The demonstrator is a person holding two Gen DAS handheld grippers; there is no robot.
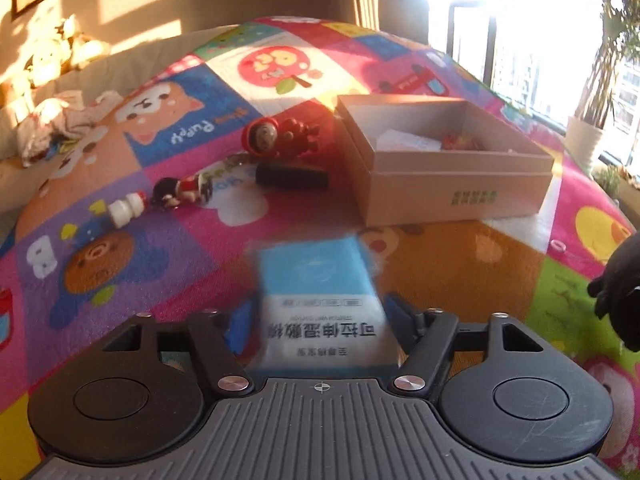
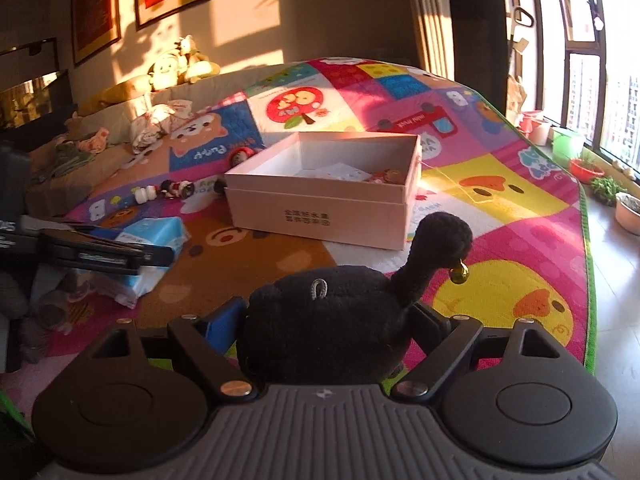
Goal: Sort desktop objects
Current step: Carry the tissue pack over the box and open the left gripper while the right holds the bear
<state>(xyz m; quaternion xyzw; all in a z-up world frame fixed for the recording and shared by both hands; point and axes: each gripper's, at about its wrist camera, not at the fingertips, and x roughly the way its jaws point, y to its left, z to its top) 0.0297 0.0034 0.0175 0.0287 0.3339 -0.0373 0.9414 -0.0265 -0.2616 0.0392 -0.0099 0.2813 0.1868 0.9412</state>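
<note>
A blue and white wet-wipe pack [image 1: 320,300] sits blurred between my left gripper's [image 1: 320,320] fingers, which are shut on it; the right wrist view shows the same pack [image 2: 156,240] tilted in that gripper at the left. My right gripper [image 2: 324,324] is shut on a black plush toy [image 2: 320,312] with a long neck and a small gold bell; the toy [image 1: 620,296] also shows at the right edge of the left wrist view. An open pink cardboard box [image 1: 460,184] [image 2: 320,208] stands ahead on the colourful play mat [image 1: 460,264], with white paper and small red things inside.
Left of the box lie a red figurine [image 1: 276,136], a black cylinder [image 1: 292,176], a small doll [image 1: 180,192] and a white bottle [image 1: 126,210]. Crumpled cloth [image 1: 52,124] and stuffed animals [image 2: 180,64] are at the back left. The mat's edge [image 2: 588,280] meets bare floor with pots by the window.
</note>
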